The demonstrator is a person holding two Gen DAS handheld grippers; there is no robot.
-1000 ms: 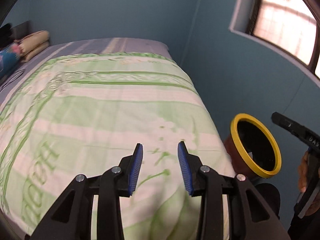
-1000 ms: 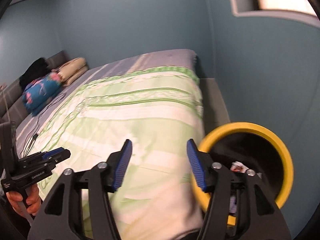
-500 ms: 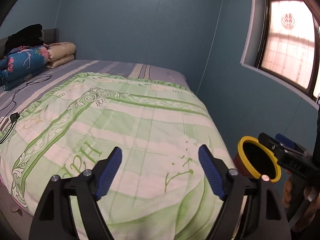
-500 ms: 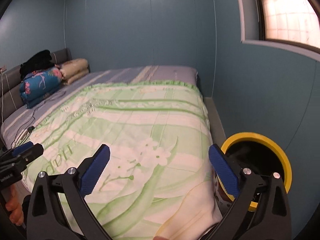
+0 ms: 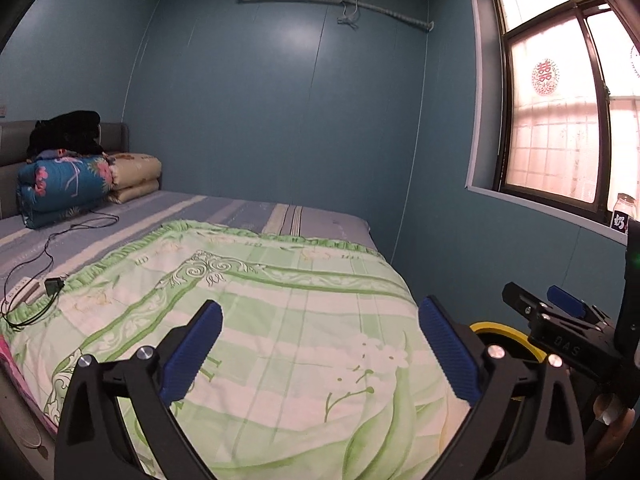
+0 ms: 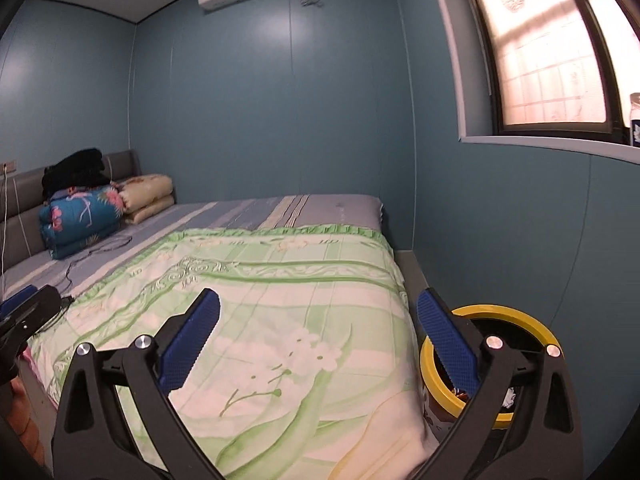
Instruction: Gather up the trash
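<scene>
A brown trash bin with a yellow rim (image 6: 516, 314) stands on the floor at the bed's right side, with scraps of trash inside; in the left wrist view its rim (image 5: 500, 330) shows behind the gripper. My left gripper (image 5: 320, 344) is wide open and empty above the green floral quilt (image 5: 280, 320). My right gripper (image 6: 318, 340) is wide open and empty, its right finger (image 6: 448, 344) in front of the bin. The right gripper also shows at the right of the left wrist view (image 5: 560, 320). I see no loose trash on the bed.
Folded blankets (image 5: 68, 184) and a black garment lie at the bed's head. A black cable and charger (image 5: 52, 286) lie on the sheet at left. A window with a bottle (image 5: 624, 208) on its sill is at right. Blue walls enclose the bed.
Both grippers have opened wider and tilted up and back from the bed, so the wall, air conditioner and window now show. The bin has dropped lower in both views.
</scene>
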